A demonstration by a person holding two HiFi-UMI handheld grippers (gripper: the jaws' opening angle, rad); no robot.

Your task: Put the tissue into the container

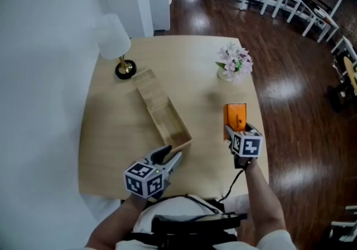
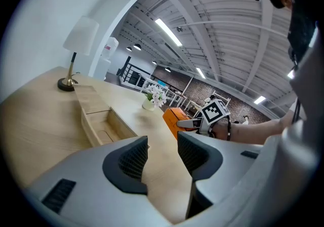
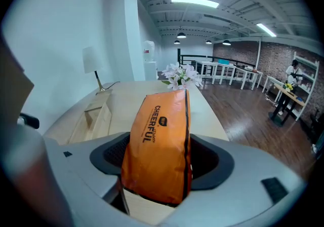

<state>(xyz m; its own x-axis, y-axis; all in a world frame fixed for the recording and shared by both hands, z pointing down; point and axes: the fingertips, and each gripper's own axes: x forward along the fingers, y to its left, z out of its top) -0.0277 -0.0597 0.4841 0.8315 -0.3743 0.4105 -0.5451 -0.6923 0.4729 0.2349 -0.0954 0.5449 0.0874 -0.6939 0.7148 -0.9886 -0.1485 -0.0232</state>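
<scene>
An orange tissue pack (image 1: 235, 115) lies lengthwise at the table's right side, with my right gripper (image 1: 237, 130) shut on its near end. In the right gripper view the pack (image 3: 161, 140) fills the space between the two jaws and points away from me. The container is a long open wooden box (image 1: 165, 114) that lies diagonally in the middle of the table, left of the pack. My left gripper (image 1: 168, 155) hovers at the box's near end, open, with only bare table between its jaws (image 2: 162, 152).
A white-shaded lamp (image 1: 116, 42) stands at the table's far left corner. A small pot of pale flowers (image 1: 235, 63) stands at the far right. The light wooden table (image 1: 111, 131) ends just right of the pack, above dark wooden floor (image 1: 295, 109).
</scene>
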